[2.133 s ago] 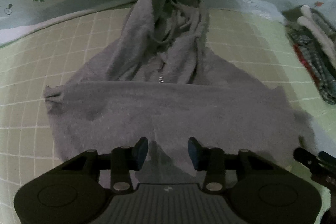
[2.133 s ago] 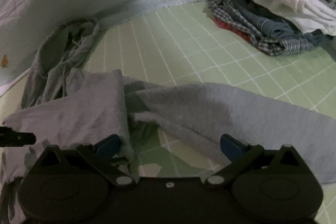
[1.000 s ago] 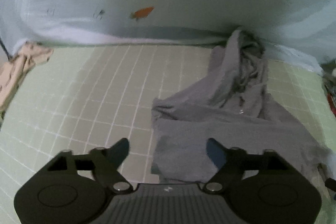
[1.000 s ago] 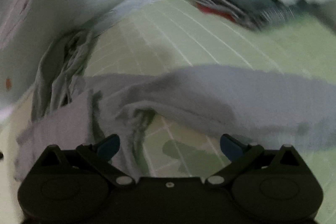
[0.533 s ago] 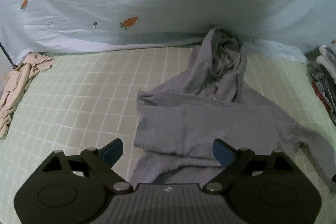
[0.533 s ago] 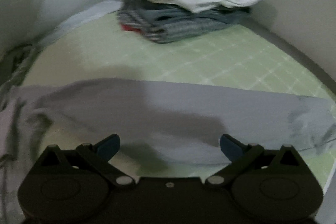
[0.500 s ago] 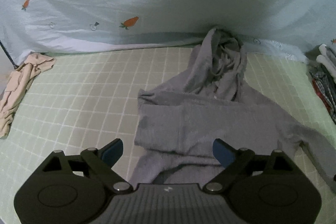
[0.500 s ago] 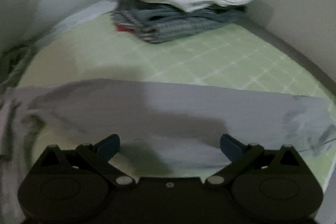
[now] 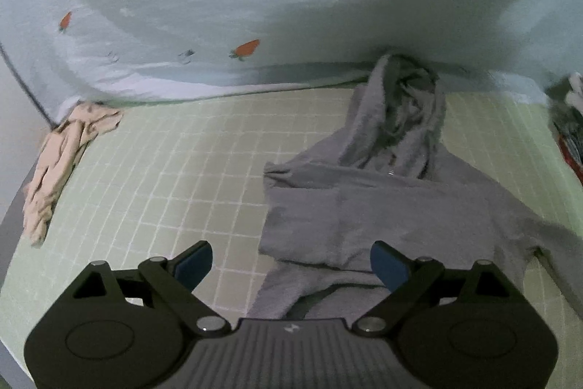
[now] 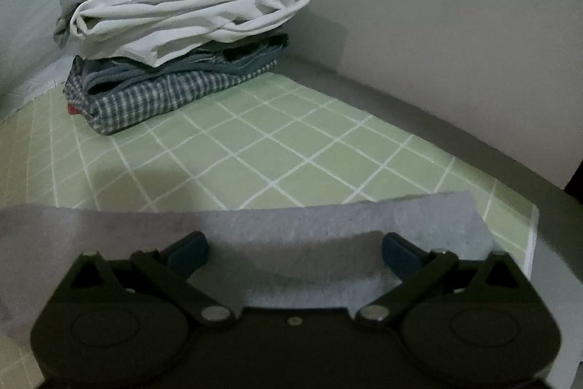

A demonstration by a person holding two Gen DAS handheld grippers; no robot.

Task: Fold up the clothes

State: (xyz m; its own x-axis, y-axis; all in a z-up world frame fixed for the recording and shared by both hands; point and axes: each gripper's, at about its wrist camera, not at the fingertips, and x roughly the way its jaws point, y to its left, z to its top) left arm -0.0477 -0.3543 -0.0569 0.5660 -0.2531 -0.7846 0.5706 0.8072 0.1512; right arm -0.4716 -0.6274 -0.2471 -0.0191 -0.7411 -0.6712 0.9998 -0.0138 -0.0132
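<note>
Your left gripper (image 9: pixel 290 261) and right gripper (image 10: pixel 294 252) both gape empty. The grey hoodie (image 9: pixel 382 203) is soft, limp fleece; pinch its sleeve (image 10: pixel 328 221) at the cuff.

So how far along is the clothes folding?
Done: a folded stack sits in the corner. In hand: the grey hoodie has one sleeve folded across, its other sleeve outstretched; both grippers are open. Left: finishing it, plus the crumpled beige garment.

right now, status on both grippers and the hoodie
Left gripper open, empty, above hoodie hem. Right gripper open over the stretched-out sleeve. Folded pile beyond, nothing in the way.
</note>
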